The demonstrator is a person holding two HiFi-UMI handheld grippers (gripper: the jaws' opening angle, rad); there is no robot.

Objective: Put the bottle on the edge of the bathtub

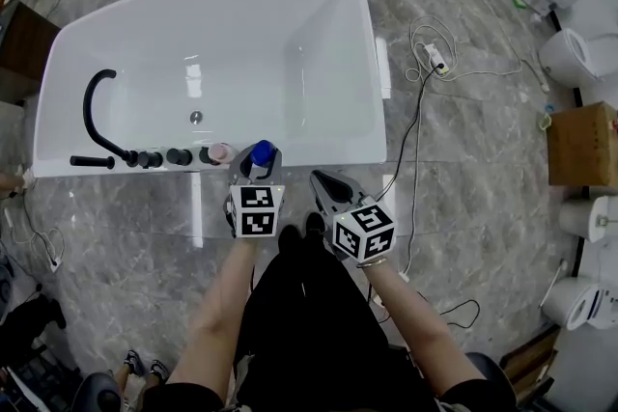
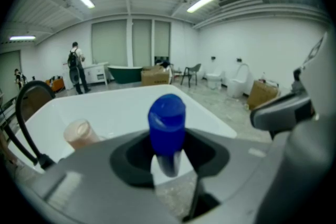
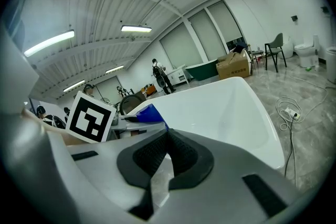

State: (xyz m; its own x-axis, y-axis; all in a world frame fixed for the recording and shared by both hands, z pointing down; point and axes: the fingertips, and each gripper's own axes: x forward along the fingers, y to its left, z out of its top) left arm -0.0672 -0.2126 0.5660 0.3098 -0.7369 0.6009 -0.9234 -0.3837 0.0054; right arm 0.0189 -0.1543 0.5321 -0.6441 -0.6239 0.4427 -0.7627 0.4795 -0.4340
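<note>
The left gripper (image 1: 257, 167) clamps a blue-capped bottle (image 2: 167, 122) upright at the near rim of the white bathtub (image 1: 379, 111), beside a pink-topped bottle (image 1: 220, 152), while the right gripper (image 1: 326, 185) hangs closed and empty alongside.

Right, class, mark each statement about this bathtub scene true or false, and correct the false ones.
1. The left gripper grips a blue-capped bottle. True.
2. The right gripper holds a bottle too. False: its jaws are together with nothing between them.
3. The faucet is white. False: it is black.
4. A pink-capped bottle stands on the edge of the bathtub, beside the knobs. True.
</note>
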